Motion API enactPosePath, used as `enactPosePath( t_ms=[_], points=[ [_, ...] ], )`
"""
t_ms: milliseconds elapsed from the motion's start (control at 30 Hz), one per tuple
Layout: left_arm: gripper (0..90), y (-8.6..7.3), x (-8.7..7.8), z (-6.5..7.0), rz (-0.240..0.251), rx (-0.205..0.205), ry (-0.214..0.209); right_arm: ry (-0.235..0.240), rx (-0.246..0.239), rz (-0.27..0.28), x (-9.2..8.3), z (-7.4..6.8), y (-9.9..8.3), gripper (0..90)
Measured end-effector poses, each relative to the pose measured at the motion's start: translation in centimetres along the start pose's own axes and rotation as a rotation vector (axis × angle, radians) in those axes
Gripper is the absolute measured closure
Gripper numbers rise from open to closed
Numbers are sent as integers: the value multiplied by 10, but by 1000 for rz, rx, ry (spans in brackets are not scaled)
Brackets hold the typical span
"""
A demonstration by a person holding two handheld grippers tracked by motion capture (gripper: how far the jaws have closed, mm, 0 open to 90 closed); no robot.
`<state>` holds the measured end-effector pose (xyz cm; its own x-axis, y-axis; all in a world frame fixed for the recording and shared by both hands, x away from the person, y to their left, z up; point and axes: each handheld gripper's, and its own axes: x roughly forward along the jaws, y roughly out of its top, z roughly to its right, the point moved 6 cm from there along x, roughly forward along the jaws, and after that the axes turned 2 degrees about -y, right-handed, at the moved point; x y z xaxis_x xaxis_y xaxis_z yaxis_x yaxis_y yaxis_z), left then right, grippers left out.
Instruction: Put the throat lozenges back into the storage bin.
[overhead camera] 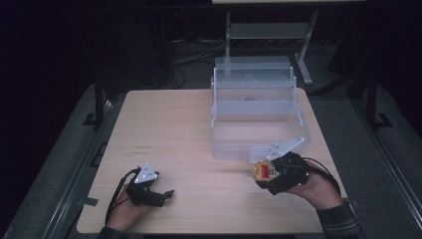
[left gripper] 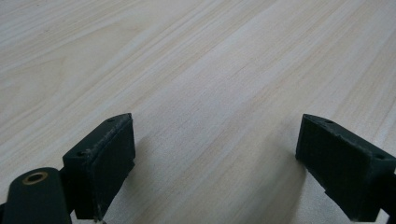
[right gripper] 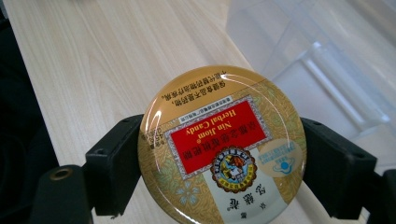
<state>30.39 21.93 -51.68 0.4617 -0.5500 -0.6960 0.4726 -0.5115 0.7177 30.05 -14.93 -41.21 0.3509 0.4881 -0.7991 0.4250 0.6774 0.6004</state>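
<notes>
right tool: pinching round candy tin by its rim; smooth tin may slip near box
left tool: spread, empty, over desk

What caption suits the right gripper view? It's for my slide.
Right claw gripping a round herbal candy tin beside a clear plastic box.

In the high view the room is very dark, and light from above falls mostly on the pale bench, so the floor around it is nearly black. That picture is small and a little fuzzy. The clear plastic box at the far right of the bench looks milky and soft. In the left gripper view the wood is bright and sharp, with soft dark shadows under the black jaws. In the right gripper view the round tin is sharp, with white shiny glare on its lid, and the box behind it is blurry.
</notes>
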Motion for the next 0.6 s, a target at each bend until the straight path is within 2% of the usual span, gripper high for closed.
enactPosePath(
  t_ms=[600],
  points=[
    [110, 0, 0, 0, 0, 0, 0, -31, 23, 23, -16, 19, 11, 195]
  ],
)
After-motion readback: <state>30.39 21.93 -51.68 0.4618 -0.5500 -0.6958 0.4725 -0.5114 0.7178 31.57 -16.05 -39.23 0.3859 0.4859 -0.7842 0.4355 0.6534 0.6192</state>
